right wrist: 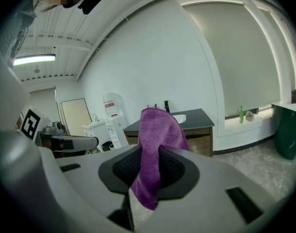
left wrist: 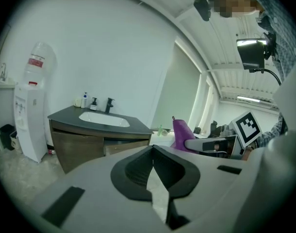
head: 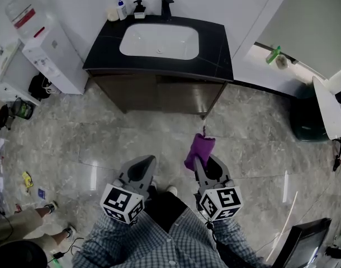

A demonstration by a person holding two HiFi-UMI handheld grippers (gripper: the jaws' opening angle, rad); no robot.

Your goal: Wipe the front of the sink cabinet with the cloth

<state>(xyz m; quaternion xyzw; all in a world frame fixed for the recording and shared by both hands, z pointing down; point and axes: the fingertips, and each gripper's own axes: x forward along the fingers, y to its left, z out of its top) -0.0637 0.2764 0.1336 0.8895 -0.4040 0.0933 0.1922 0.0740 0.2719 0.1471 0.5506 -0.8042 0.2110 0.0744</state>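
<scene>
The sink cabinet (head: 159, 94) has a brown wooden front under a black top with a white basin, and stands against the far wall; it also shows in the left gripper view (left wrist: 85, 147) and behind the cloth in the right gripper view (right wrist: 199, 139). My right gripper (head: 203, 162) is shut on a purple cloth (head: 199, 151), which sticks up out of the jaws (right wrist: 157, 144). My left gripper (head: 141, 167) is shut with nothing in it. Both grippers hang over the floor, well short of the cabinet.
A white water dispenser (head: 45, 43) stands left of the cabinet. Soap bottles (head: 121, 8) and a black tap (head: 166, 5) sit on the black top. A dark green bin (head: 308, 119) stands at the right. Another person's legs (head: 31, 219) are at the lower left. The floor is grey marble tile (head: 103, 144).
</scene>
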